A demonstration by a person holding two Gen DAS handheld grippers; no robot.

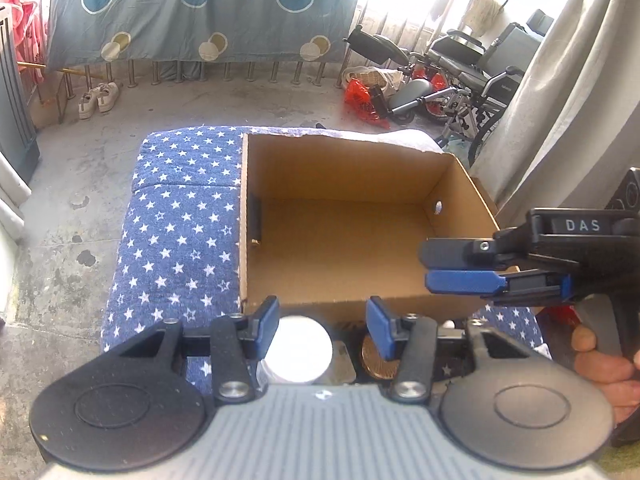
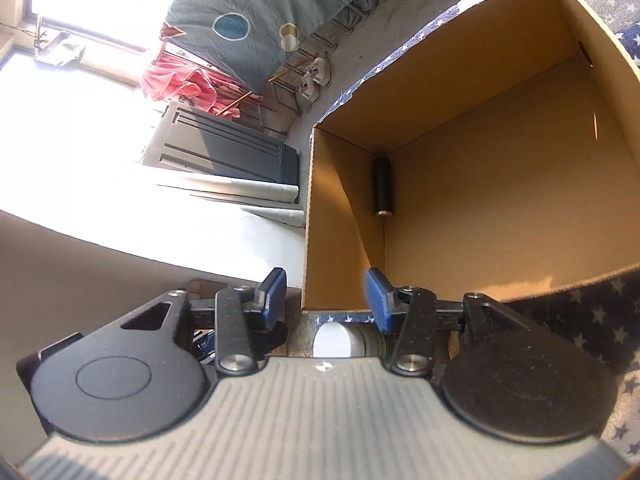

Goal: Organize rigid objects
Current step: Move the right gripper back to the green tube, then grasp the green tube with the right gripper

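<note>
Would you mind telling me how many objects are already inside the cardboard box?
1: a black cylinder lying against the left wall of the cardboard box. The near wall may hide others.

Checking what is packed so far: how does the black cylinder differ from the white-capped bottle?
The black cylinder lies inside the cardboard box against its side wall; the white-capped bottle lies outside, before the box. The cylinder is dark and slim with a brass tip; the bottle is pale and wider. Neither is gripped.
</note>
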